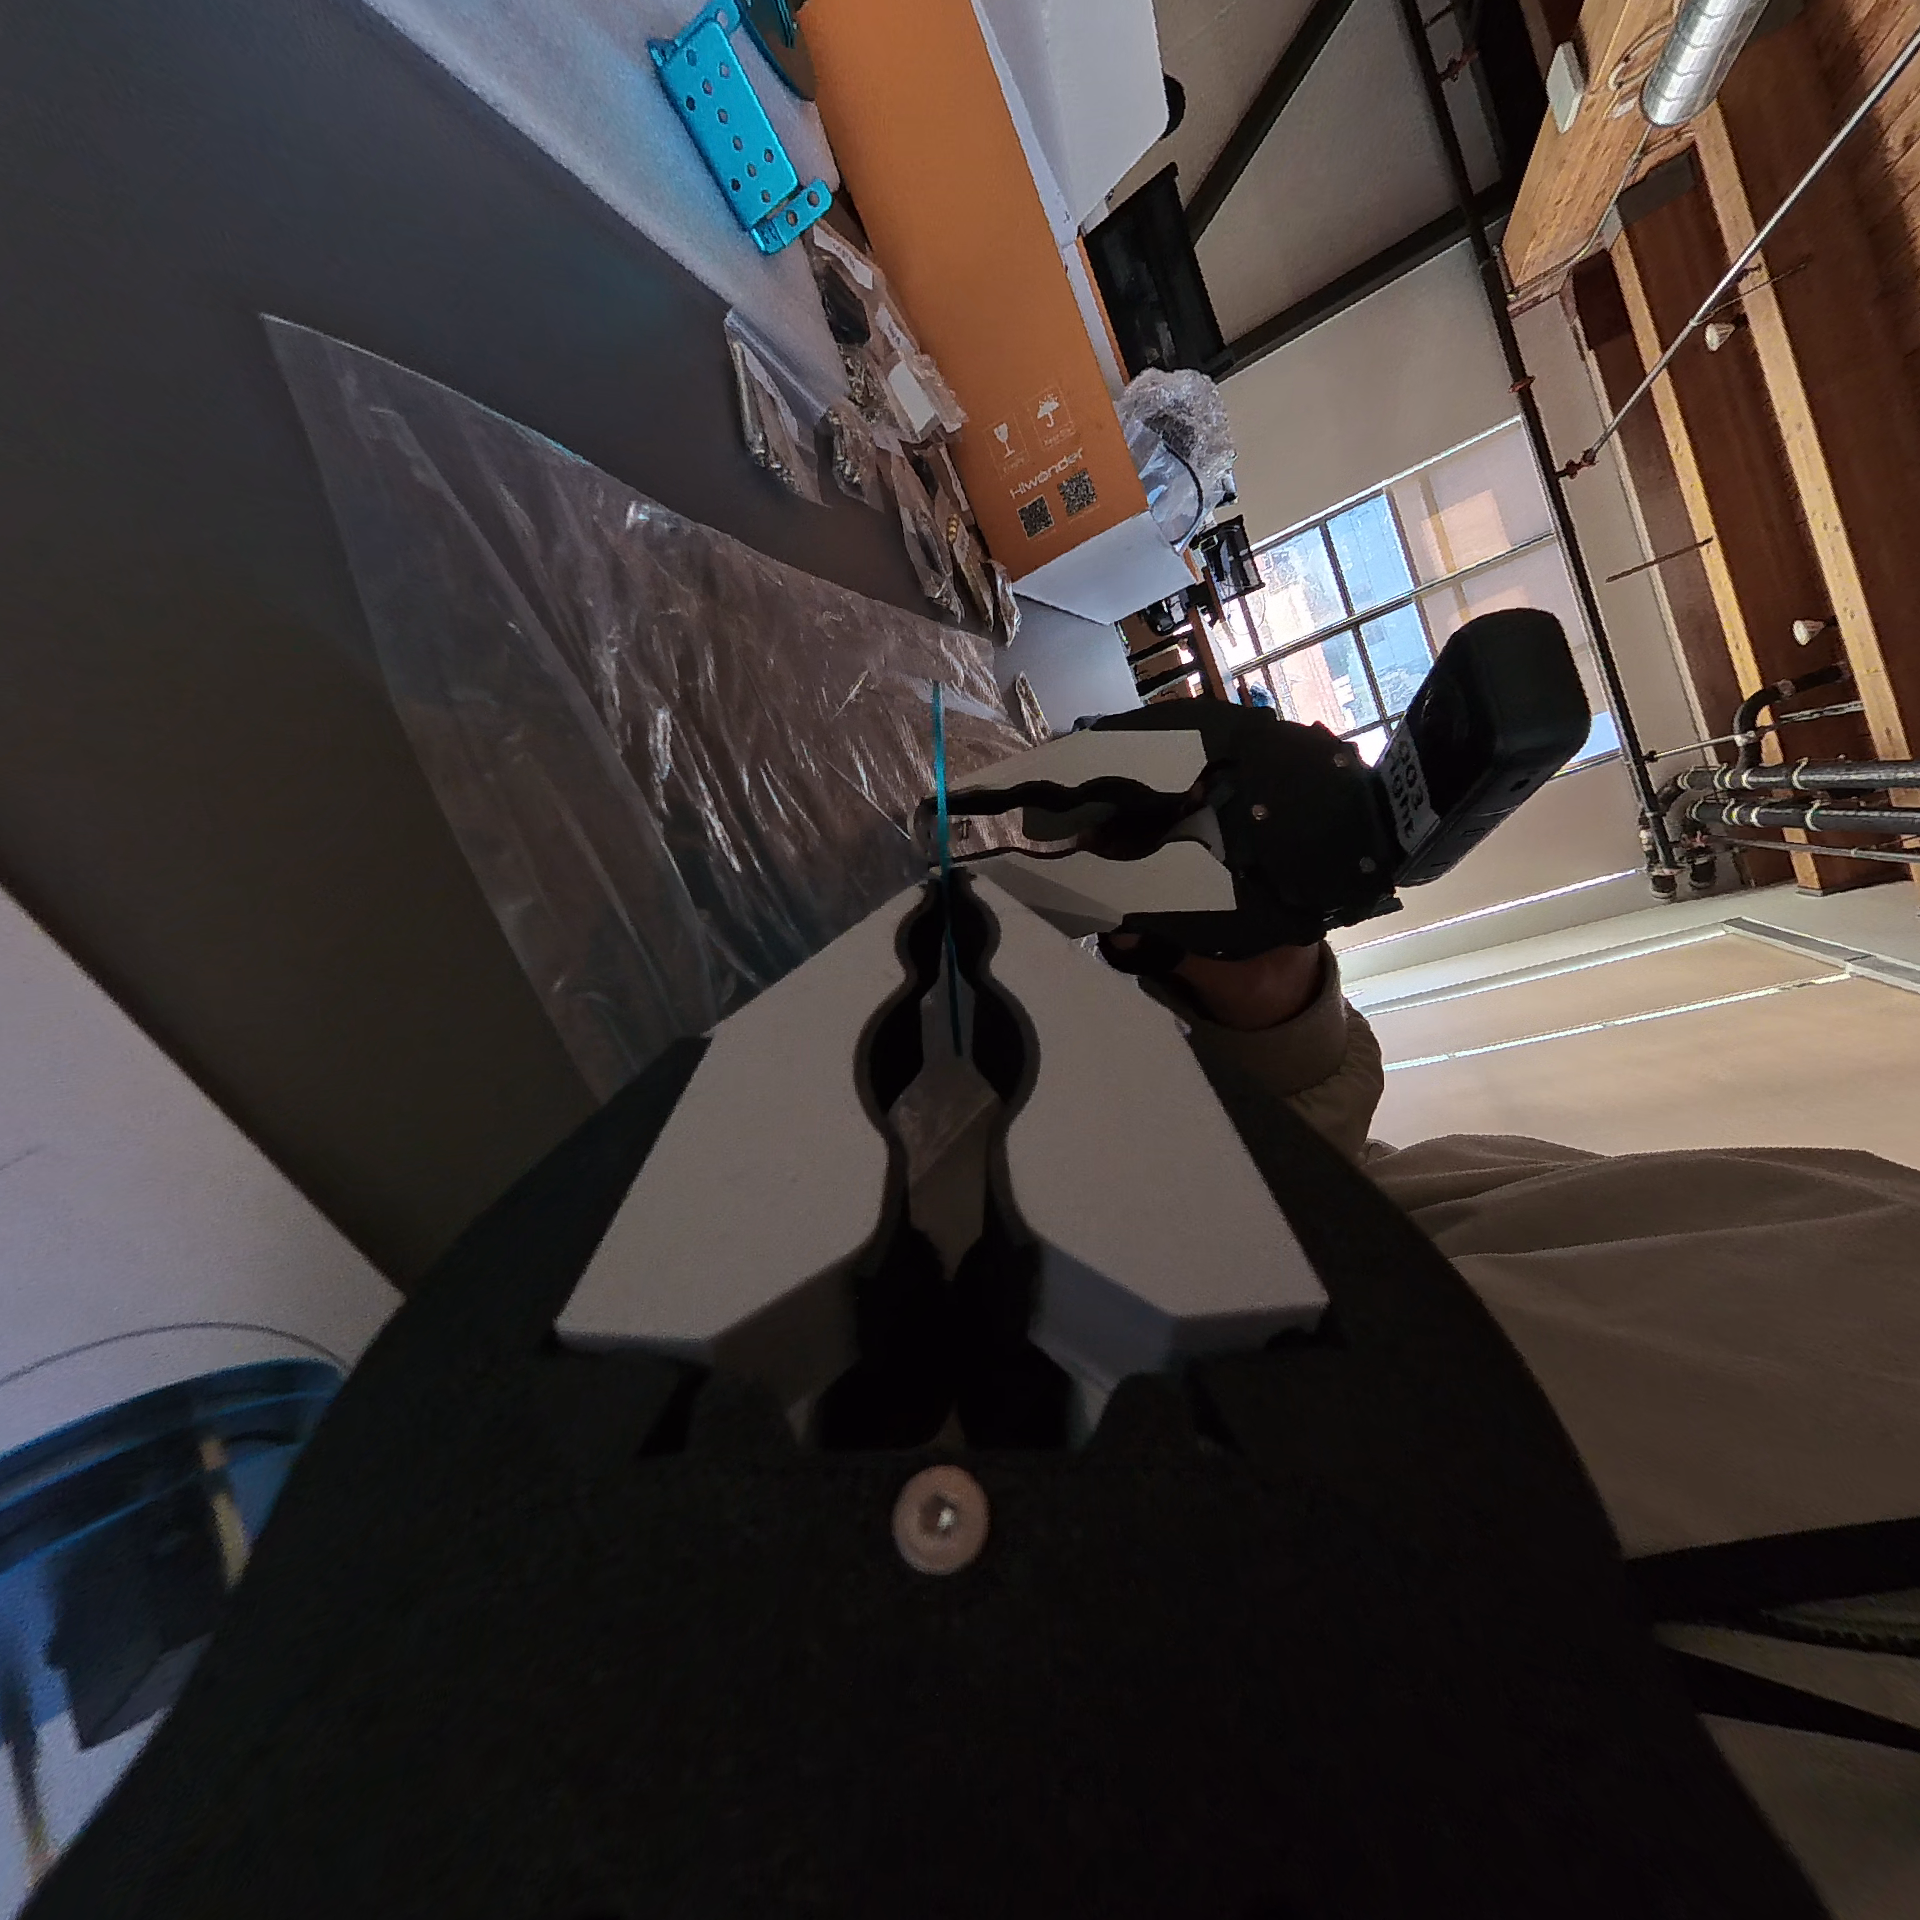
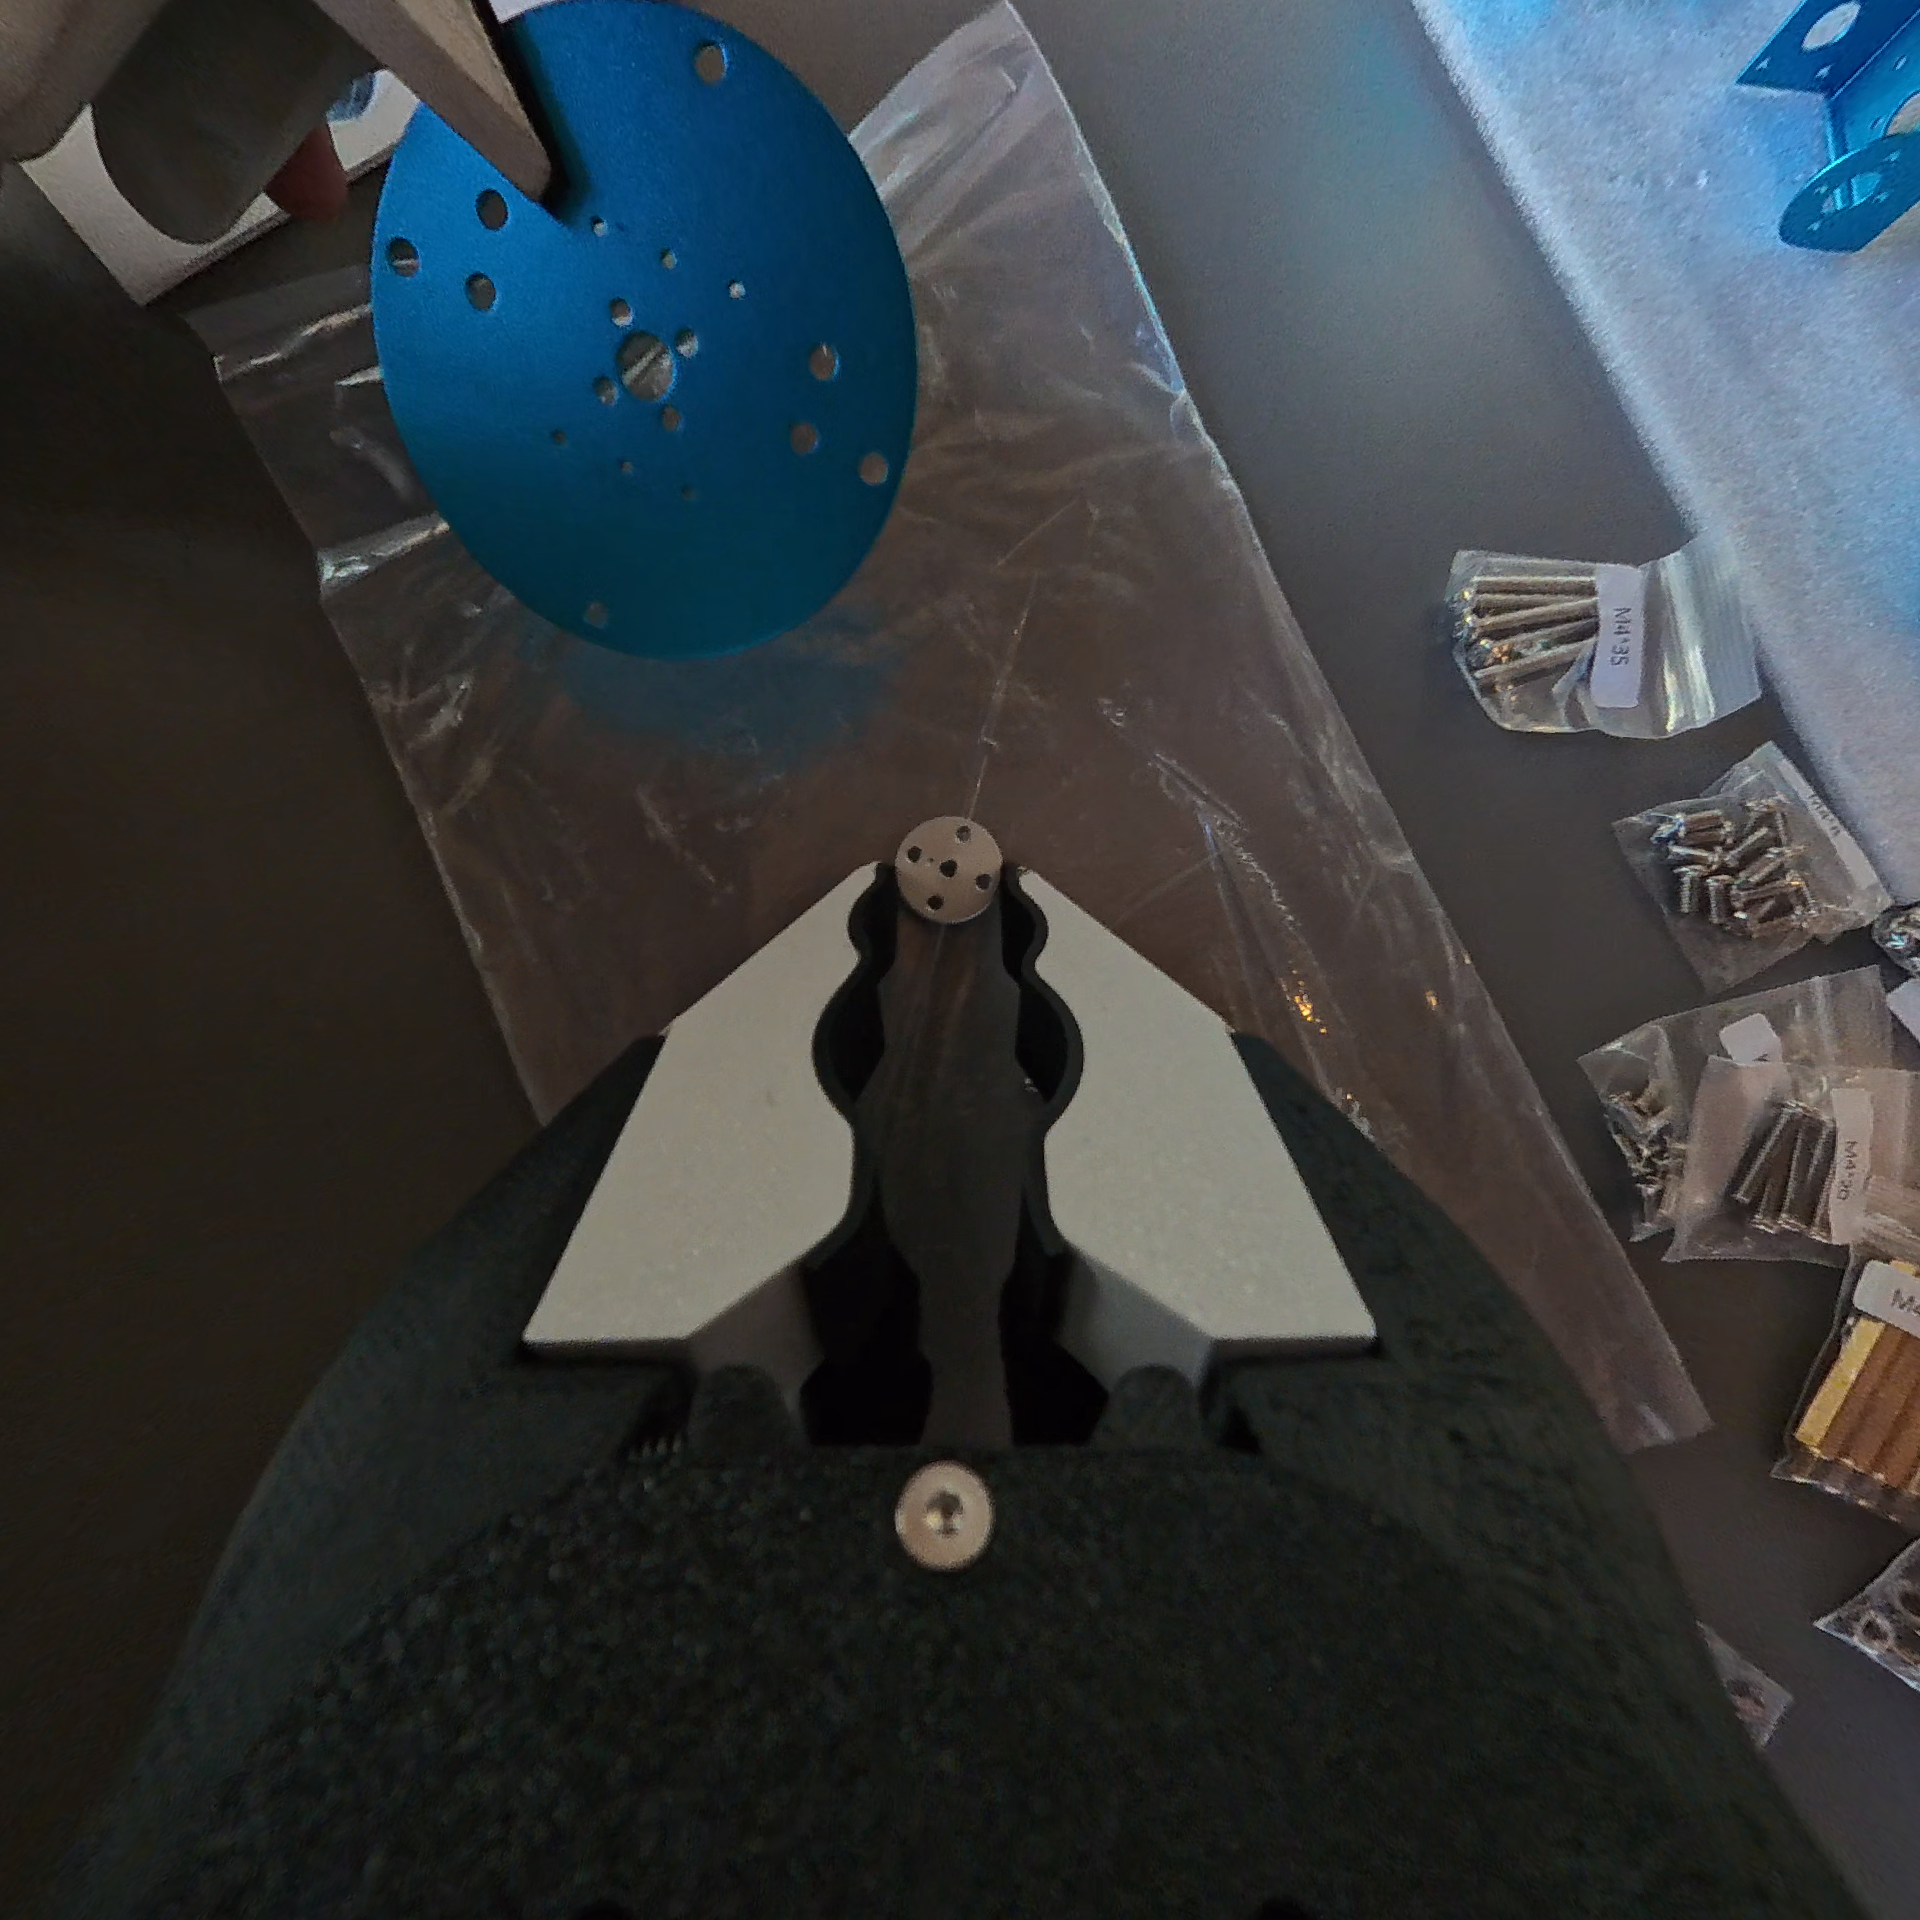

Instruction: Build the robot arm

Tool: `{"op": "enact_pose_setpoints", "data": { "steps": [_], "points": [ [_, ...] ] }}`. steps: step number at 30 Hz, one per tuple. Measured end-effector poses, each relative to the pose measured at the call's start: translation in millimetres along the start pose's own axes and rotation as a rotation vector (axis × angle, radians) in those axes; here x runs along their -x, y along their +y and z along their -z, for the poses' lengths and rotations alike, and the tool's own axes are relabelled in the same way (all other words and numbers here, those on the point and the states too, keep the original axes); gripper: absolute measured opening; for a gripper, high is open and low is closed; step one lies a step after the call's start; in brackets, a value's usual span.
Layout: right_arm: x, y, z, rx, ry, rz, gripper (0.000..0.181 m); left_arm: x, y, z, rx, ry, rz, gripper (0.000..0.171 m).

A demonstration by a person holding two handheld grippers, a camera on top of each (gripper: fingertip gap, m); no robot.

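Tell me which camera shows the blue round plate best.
The right wrist view: the blue round plate faces the camera there, so its full face and holes show, with the left gripper shut on its rim. The left wrist view shows the plate only edge-on, as a thin blue line between that gripper's fingertips.

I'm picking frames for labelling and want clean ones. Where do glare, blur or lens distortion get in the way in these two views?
Left wrist view: bright window backlights the scene, leaving the left gripper dark; the blue disc shows only edge-on; fisheye bends the edges. Right wrist view: dim and even; clear plastic bag glints; blue brackets at the corner are blurred.
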State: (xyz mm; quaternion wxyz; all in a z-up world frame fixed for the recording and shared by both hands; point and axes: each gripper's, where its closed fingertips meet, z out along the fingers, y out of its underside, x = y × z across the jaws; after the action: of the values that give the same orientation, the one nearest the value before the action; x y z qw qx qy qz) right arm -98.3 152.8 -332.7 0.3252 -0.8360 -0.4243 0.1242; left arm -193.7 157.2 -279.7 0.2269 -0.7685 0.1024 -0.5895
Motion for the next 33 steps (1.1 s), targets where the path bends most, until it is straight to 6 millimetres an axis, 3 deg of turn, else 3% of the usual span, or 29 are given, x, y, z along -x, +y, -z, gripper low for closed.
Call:
{"op": "enact_pose_setpoints", "data": {
  "steps": [8,12,17,33],
  "points": [
    [2,-9,6,-0.055,-0.026,-0.011,0.019,-2,-1,0,-0.005,0.018,0.009,0.001],
    [1,-14,9,-0.084,-0.026,-0.018,0.019,-19,-5,0,-0.032,0.152,0.083,0.001],
    [-1,-13,8,-0.091,-0.023,-0.03,0.019,-24,-7,1,-0.043,0.179,0.072,0.001],
    [0,-12,7,-0.083,-0.023,-0.017,0.019,-19,-5,1,-0.038,0.117,0.024,0.001]
  ]
}}
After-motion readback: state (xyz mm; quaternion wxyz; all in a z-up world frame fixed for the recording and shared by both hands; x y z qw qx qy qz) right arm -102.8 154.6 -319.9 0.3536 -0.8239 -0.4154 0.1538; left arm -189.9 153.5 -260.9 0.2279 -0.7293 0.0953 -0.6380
